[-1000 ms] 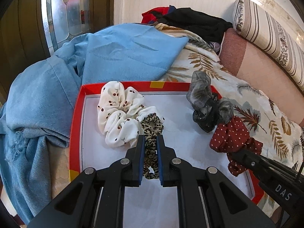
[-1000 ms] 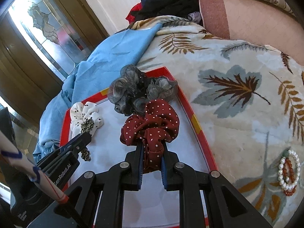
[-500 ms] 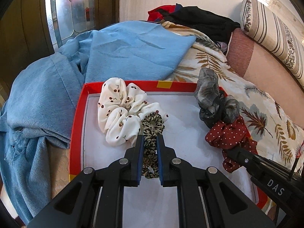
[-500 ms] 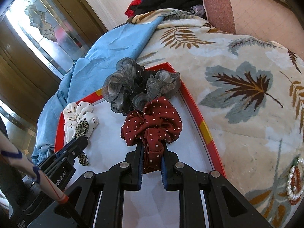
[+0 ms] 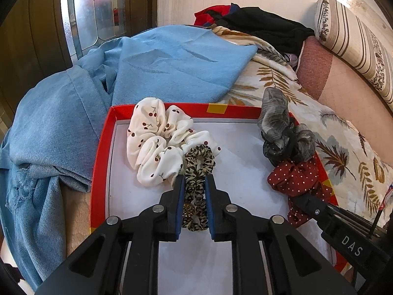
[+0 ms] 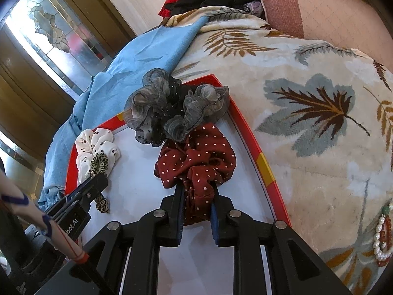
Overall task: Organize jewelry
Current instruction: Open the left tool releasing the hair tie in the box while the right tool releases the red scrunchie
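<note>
A red-rimmed tray point(image 5: 103, 147) with a white floor lies on the bed. My left gripper point(image 5: 195, 179) is shut on a leopard-print scrunchie point(image 5: 199, 164), which rests beside a white cherry-print scrunchie point(image 5: 157, 145). My right gripper point(image 6: 196, 189) is shut on a dark red polka-dot scrunchie point(image 6: 196, 157) at the tray's right side, next to a grey sheer scrunchie point(image 6: 172, 108). The right gripper also shows in the left wrist view point(image 5: 302, 199). Pearl and red bead bracelets point(image 6: 383, 233) lie on the blanket right of the tray.
A blue cloth point(image 5: 172, 66) and denim garment point(image 5: 44, 127) lie left of and behind the tray. A leaf-print blanket point(image 6: 307, 113) covers the bed. Dark clothes point(image 5: 265, 27) and a striped bolster point(image 5: 356, 44) sit at the back.
Both grippers have opened slightly around their scrunchies, which now rest on the tray floor. The views have shifted a little closer to the tray.
</note>
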Available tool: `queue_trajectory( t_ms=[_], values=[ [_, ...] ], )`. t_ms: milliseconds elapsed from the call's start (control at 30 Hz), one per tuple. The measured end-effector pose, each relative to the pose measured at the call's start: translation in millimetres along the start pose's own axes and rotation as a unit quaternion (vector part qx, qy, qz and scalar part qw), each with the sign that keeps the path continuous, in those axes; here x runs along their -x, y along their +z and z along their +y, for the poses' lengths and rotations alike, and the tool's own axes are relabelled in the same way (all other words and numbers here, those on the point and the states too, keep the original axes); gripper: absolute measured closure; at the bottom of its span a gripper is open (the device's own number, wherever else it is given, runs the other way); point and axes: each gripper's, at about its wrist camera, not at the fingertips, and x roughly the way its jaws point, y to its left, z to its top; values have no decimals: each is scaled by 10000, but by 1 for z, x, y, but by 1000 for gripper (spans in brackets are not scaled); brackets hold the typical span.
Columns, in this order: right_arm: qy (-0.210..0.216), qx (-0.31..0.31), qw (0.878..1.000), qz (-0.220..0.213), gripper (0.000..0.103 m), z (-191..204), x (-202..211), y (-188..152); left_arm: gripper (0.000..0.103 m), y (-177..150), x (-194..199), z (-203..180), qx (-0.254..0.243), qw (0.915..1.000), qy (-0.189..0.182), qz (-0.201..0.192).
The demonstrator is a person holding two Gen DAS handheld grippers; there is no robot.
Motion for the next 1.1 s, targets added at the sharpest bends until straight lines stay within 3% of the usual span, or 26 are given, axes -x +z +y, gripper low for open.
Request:
queue_trajectory(
  t_ms=[533,833,1100],
  values=[
    [38,89,9999,-79,66,3,16,-6,65,0,6,0,39,10000,18,-86],
    [117,29,9997,-189,63,0,33,-7,54,2,16,-2,9,9997,-20,-255],
    [221,-47,9992,-343,63,-3,55,-12,52,5,28,-1,66,9985,-159,-510]
  ],
)
